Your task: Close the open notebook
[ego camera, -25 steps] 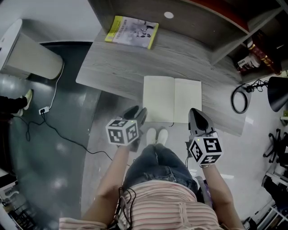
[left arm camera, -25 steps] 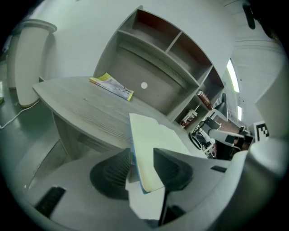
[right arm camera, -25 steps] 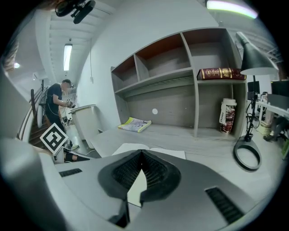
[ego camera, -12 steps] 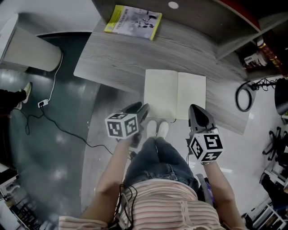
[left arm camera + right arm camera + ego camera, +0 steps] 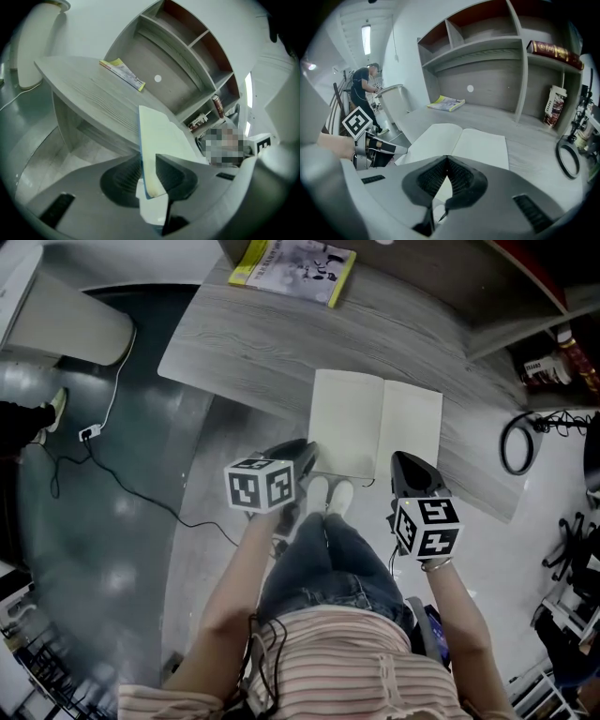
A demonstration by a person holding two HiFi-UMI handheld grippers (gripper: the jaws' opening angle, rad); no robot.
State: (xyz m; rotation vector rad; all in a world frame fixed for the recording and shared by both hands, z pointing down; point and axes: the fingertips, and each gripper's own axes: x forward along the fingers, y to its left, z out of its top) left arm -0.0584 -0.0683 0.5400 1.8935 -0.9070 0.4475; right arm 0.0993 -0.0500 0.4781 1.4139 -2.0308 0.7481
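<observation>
Open notebook (image 5: pixel 375 423) lies flat at tabletop (image 5: pixel 244 343) front edge, near-L corner overhanging it. Bare wood to L + behind; yellow booklet (image 5: pixel 292 261) well apart at back, cable loop (image 5: pixel 518 442) off R. L tongs (image 5: pixel 305 457) angled down, just been closing, pinching near-L corner. R tongs (image 5: pixel 410 470) angled down, pressed together, empty, at R page's near edge.

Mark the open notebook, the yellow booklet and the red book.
open notebook (image 5: pixel 411 432), head view, right page.
yellow booklet (image 5: pixel 295 263), head view, front cover.
red book (image 5: pixel 553 50), right gripper view, spine.
</observation>
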